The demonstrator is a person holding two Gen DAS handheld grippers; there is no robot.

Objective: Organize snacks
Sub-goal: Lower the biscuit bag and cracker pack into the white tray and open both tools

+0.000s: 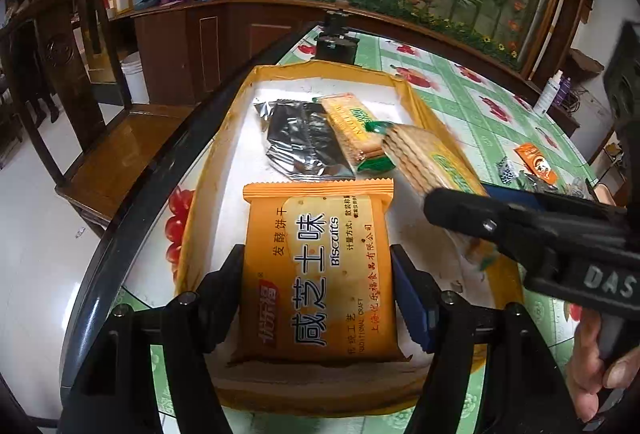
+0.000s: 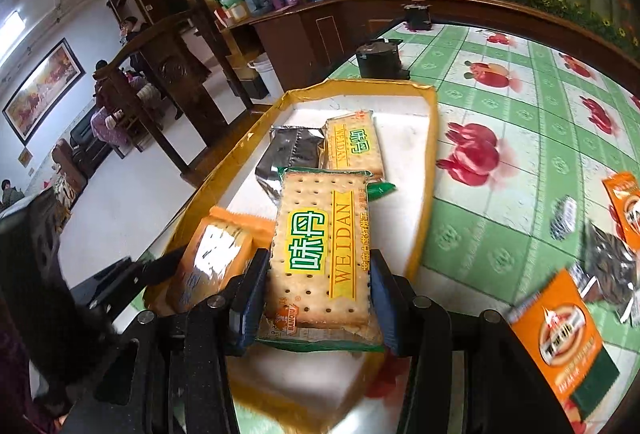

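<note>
A shallow yellow-rimmed tray (image 1: 224, 138) with a white floor sits on the table's left edge; it also shows in the right wrist view (image 2: 430, 138). My left gripper (image 1: 318, 298) is shut on an orange biscuit pack (image 1: 320, 270) low over the tray's near end. My right gripper (image 2: 318, 298) is shut on a green Weidan cracker pack (image 2: 320, 246) held above the tray; that pack shows tilted in the left wrist view (image 1: 424, 158). Another Weidan pack (image 1: 352, 130) and a black foil pack (image 1: 300, 138) lie further back in the tray.
Loose snack packs lie on the green flowered tablecloth (image 2: 520, 122) to the right, including orange packs (image 2: 560, 338) and dark foil ones (image 2: 608, 266). A black stand (image 2: 378, 58) sits beyond the tray. A wooden chair (image 1: 100, 138) stands left of the table.
</note>
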